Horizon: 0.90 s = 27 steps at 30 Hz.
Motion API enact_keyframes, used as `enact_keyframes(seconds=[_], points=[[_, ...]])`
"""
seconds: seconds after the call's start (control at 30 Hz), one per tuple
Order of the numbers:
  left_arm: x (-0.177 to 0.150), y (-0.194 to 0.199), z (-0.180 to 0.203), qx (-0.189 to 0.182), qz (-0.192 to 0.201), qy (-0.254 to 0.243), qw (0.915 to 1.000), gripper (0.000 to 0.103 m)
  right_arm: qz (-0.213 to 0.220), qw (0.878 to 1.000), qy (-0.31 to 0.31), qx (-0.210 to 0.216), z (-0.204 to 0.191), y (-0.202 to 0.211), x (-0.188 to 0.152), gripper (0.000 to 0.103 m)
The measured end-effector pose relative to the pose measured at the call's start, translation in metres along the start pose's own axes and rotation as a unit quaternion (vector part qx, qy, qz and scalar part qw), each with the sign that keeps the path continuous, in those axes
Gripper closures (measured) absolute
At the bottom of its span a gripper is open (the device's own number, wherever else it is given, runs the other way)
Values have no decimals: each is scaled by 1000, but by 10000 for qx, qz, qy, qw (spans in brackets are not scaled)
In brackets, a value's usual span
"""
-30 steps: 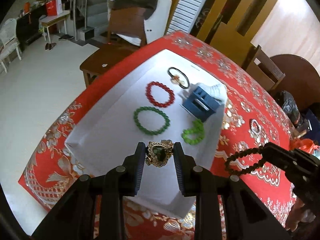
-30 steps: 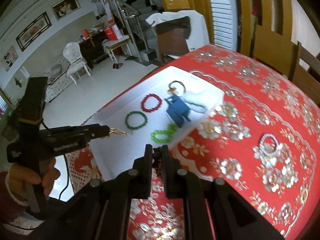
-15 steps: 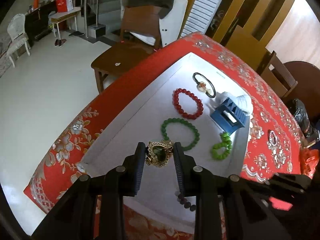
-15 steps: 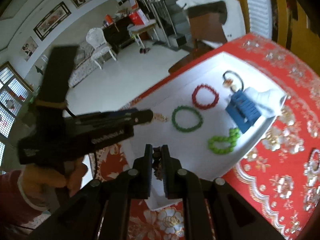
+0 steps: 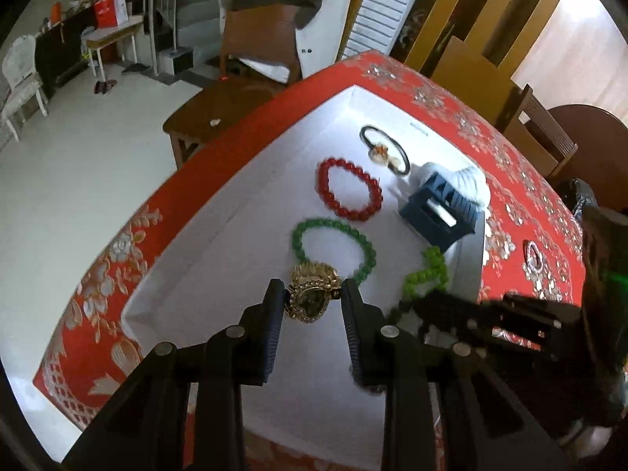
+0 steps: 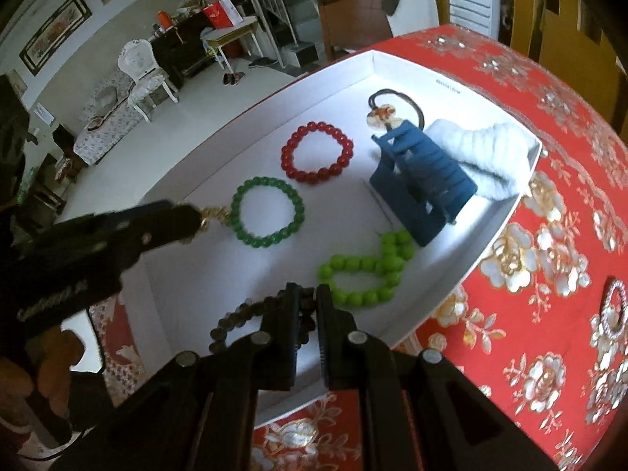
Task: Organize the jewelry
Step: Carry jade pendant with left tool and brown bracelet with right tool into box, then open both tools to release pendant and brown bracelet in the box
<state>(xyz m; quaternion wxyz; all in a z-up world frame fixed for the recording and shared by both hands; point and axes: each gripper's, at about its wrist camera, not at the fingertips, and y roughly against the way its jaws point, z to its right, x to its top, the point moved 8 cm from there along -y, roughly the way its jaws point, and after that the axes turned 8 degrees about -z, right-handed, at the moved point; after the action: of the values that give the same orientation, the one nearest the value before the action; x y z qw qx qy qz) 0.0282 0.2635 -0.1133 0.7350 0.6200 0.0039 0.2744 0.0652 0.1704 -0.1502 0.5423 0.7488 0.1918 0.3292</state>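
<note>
Your left gripper holds a gold ornate brooch between its jaws, the ribbed pads pressed on either side of it, above the near end of the white tray. Your right gripper has its jaws clamped shut on a dark bead bracelet, whose loop hangs out to the left of the jaws over the tray's near corner.

Only the left wrist view shows the brooch face on: a scalloped gold rim around a dark oval centre (the right wrist view gives just a gold glint at the tip of the left gripper). Only the right wrist view shows the dark beads clearly as small, round and brownish; in the left wrist view they blur into the black right gripper.

Inside the tray, all farther in than the brooch, lie a dark green bead bracelet right behind it, a glossy red bead bracelet beyond that, and a black hair tie with a pale charm at the far end. A lime green bead bracelet, twisted into a figure-eight, lies by the tray's right wall, just beside a slatted blue hair claw that leans on a fuzzy white scrunchie.

The tray sits on a counter under a red floral cloth with gold and silver embroidery. A sparkly silver ring-shaped piece lies on the cloth, well apart from the tray.
</note>
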Motion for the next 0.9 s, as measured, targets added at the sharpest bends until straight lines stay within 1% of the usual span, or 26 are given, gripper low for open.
enact_keyframes(seconds=[0.07,0.13,0.23,0.27,0.33,0.5,0.63,0.77,0.83,0.9], points=[[-8,-6,-3,84,-147,5,9999,50,32,9999,39,-121,2,-1,0,95],[-14,-13,-9,98,-246,68,9996,50,17,9999,41,-120,2,-3,1,94],[-15,-15,-16,85,-202,218,9995,50,51,9999,47,-93,3,1,3,94],[-14,-16,-16,97,-194,238,9995,50,60,9999,47,-78,3,2,2,92],[-12,-16,-16,143,-164,237,9995,50,79,10000,26,-46,3,3,4,83],[-5,-18,-16,243,-105,227,9994,49,210,9997,-35,87,1,17,4,78],[-3,-19,-18,312,-98,259,9991,49,225,9996,-55,136,-1,25,0,73],[-1,-14,-20,271,0,325,9991,49,263,9994,-137,190,-2,32,-7,68],[0,-9,-19,275,96,311,9991,46,281,9992,-171,216,-2,35,-10,61],[3,-1,-19,295,196,308,9989,42,313,9990,-203,258,-3,40,-14,58]])
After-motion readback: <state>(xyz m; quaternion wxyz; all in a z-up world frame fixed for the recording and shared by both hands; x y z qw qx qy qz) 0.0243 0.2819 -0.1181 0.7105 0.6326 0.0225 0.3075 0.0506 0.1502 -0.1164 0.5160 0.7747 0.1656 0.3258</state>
